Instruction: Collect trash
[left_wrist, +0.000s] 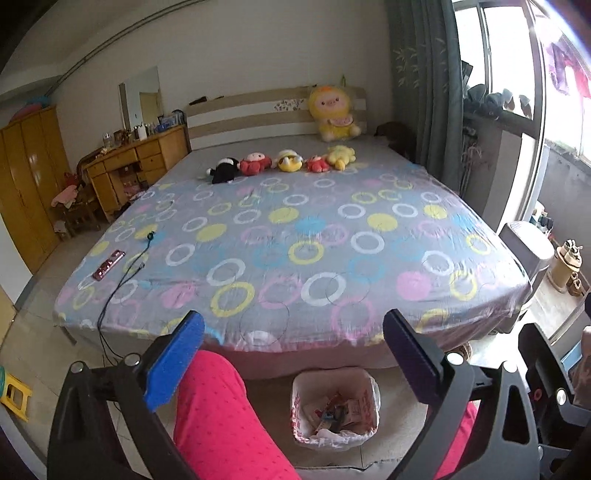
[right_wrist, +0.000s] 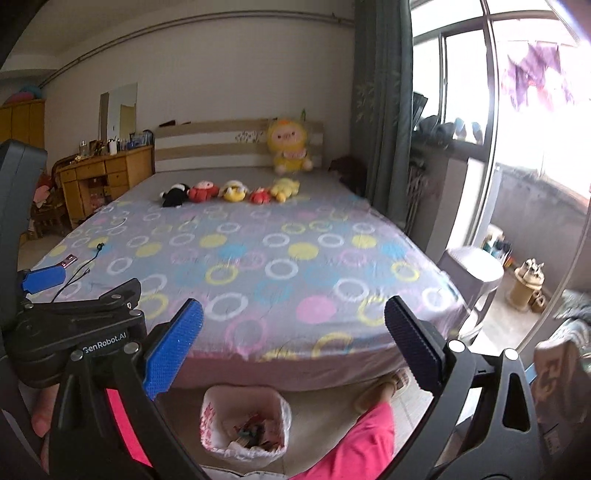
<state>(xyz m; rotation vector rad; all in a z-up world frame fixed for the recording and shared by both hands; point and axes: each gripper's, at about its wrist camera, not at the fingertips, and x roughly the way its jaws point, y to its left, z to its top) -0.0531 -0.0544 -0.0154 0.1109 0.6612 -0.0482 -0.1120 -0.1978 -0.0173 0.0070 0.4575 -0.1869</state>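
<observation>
A small trash bin lined with a white plastic bag stands on the floor at the foot of the bed and holds several wrappers; it also shows in the right wrist view. My left gripper is open and empty, held above the bin and a pink-trousered leg. My right gripper is open and empty, above and right of the bin. The left gripper's body shows at the left of the right wrist view.
A bed with a circle-patterned sheet fills the middle, with plush toys near the headboard, and a small red device and black cable near its left edge. A wooden desk stands left, a window and stool right.
</observation>
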